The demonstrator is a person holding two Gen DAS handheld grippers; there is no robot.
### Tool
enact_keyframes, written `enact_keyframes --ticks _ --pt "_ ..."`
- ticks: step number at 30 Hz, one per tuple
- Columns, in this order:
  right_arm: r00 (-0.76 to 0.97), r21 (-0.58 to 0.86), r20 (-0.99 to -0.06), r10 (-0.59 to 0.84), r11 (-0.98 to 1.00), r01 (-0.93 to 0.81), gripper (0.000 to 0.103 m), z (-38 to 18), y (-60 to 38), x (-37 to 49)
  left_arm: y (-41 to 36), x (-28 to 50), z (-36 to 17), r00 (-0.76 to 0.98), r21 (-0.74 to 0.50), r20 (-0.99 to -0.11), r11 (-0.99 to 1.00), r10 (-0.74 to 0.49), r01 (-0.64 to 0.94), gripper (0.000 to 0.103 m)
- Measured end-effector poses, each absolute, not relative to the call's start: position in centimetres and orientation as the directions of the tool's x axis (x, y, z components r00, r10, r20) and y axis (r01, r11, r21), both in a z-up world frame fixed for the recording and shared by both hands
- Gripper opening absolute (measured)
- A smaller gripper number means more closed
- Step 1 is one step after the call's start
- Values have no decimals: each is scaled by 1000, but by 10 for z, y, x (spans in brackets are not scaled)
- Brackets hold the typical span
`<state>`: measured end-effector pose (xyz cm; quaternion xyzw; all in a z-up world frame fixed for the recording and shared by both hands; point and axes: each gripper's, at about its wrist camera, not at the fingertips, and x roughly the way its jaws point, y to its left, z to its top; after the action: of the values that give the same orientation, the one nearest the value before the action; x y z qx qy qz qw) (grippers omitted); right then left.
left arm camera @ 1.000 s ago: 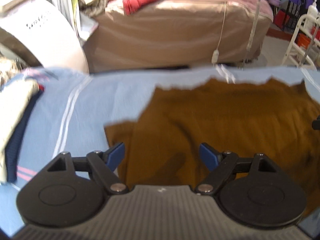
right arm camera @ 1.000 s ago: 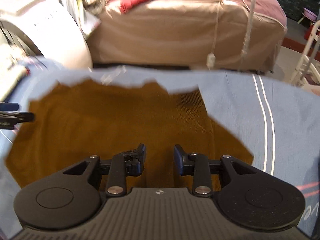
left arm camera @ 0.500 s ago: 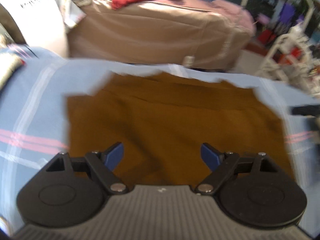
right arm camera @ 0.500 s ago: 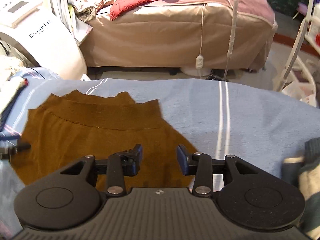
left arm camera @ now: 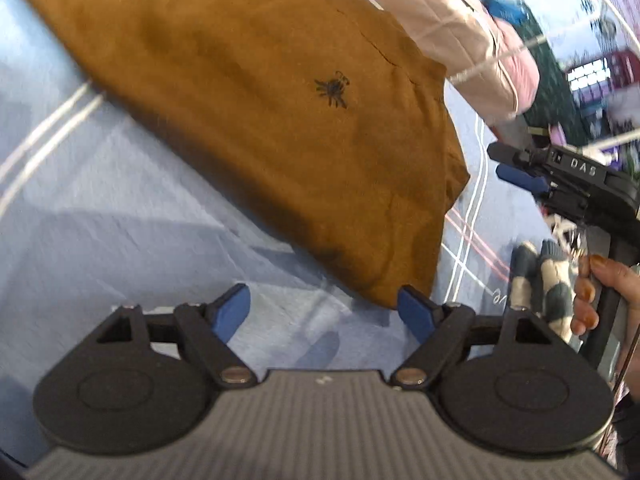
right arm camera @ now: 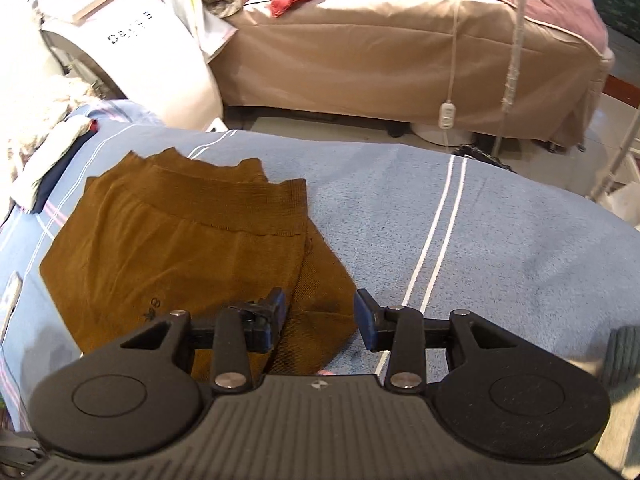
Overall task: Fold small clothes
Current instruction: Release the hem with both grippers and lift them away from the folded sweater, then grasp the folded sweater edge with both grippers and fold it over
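Observation:
A brown knit garment lies folded flat on the blue striped cloth; in the left wrist view the garment fills the upper middle, with a small dark logo on it. My left gripper is open and empty, just off the garment's near corner. My right gripper is open and empty above the garment's near right corner. The right gripper also shows in the left wrist view, held by a hand, off the garment's right edge.
A pile of light and dark clothes lies at the left of the cloth. Another checked garment lies at the right. Beyond the cloth stand a tan bed and a white machine.
Both grippers have pulled back off the garment. The left wrist view has swung round, so the garment now runs diagonally. The right jaws have opened wider.

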<state>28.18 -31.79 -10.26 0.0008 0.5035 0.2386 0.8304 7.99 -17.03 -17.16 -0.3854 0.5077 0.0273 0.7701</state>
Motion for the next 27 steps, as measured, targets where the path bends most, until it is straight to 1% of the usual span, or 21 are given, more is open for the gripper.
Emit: enact_keyframes --ticks 3,6,9,12,15,17,19,20,22,23,24,25,26,27 --pt "363 255 -837 409 879 -403 67 -107 -323 291 -173 86 -175 533 -592 -778 671 -332 -446 82" --pt "332 301 -833 443 866 -400 67 -113 -326 301 -174 91 -177 569 -623 -753 634 -329 -458 82" --pt "306 309 -836 455 853 -421 67 -119 -321 312 -184 98 -180 592 -649 -732 610 -338 -454 83" --pt "246 373 -831 498 829 -417 67 -129 -314 327 -188 97 -185 617 -676 -710 576 -339 -460 83" --pt "205 382 -838 505 813 -439 67 -139 -304 339 -190 94 -186 635 -695 -693 549 -341 -464 83" --pt "175 391 -844 507 805 -447 69 -145 -301 345 -196 95 -188 642 -727 -669 510 -375 -459 75" --pt "176 374 -846 503 796 -475 69 -145 -300 349 -202 96 -190 635 -741 -658 502 -406 -446 61" --pt "193 359 -846 497 799 -483 70 -143 -300 349 -204 96 -193 631 -744 -655 498 -415 -444 58" --pt "192 377 -836 514 792 -480 76 -142 -304 351 -205 94 -198 633 -748 -653 484 -416 -454 50" --pt "179 380 -841 511 792 -477 77 -144 -305 353 -205 94 -200 637 -750 -651 478 -412 -457 49" --pt "160 391 -842 515 787 -478 80 -147 -307 355 -205 94 -202 641 -753 -648 469 -412 -461 46" --pt "135 413 -838 529 776 -477 85 -149 -307 356 -205 93 -204 641 -755 -648 459 -411 -468 41" --pt "114 439 -828 549 761 -478 88 -150 -308 356 -205 94 -205 641 -756 -647 454 -413 -471 39" --pt "95 463 -818 567 748 -475 90 -151 -309 357 -202 93 -207 641 -758 -646 452 -415 -471 34"
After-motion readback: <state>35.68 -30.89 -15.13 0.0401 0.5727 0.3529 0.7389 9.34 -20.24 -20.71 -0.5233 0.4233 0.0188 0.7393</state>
